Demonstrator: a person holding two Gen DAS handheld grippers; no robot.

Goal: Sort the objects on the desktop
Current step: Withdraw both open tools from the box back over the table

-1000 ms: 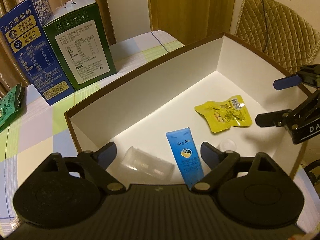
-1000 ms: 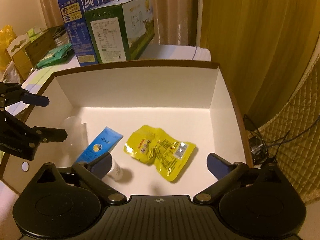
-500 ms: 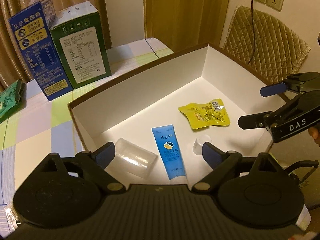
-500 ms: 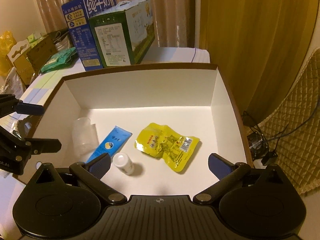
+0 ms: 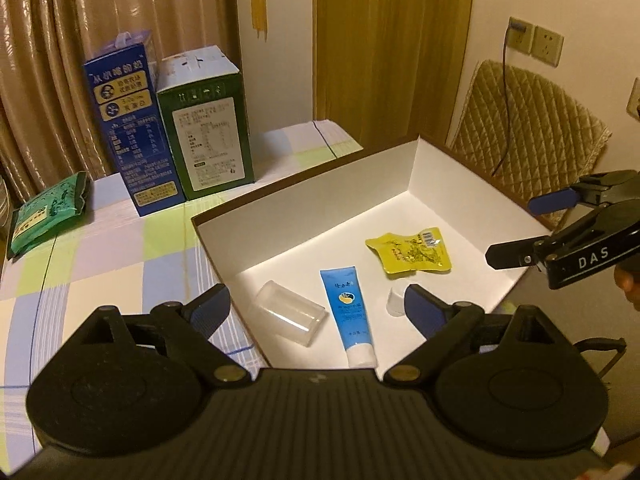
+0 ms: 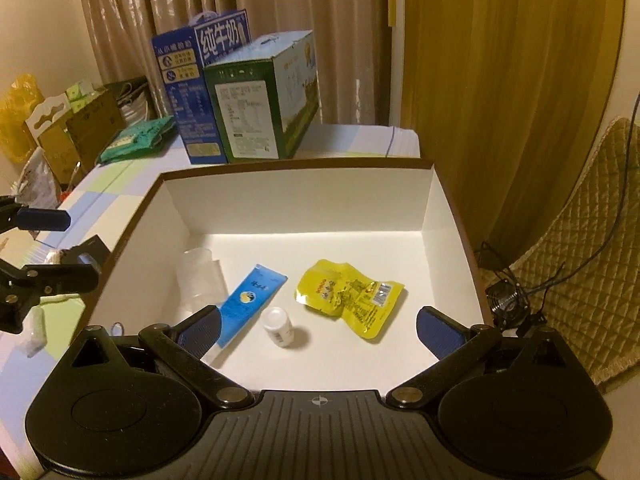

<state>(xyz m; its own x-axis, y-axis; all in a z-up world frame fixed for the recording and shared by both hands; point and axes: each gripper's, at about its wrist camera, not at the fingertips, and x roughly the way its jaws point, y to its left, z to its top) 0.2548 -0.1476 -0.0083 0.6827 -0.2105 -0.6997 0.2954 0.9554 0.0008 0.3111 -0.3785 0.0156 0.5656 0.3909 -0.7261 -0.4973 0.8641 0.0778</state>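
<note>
Blue tube (image 6: 251,304), yellow pouch (image 6: 350,298), small white bottle (image 6: 278,326) and clear case (image 6: 200,278) lay in the white box (image 6: 444,216); all looked light, the pouch soft, the case slippery. Both tongs (image 5: 316,308) (image 6: 318,326) gaped apart, empty.

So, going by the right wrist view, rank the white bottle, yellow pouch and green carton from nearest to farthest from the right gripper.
1. White bottle: in the box, just ahead of the right gripper, left of centre.
2. Yellow pouch: in the box, slightly farther, to the right.
3. Green carton: on the table beyond the box's far wall.
</note>
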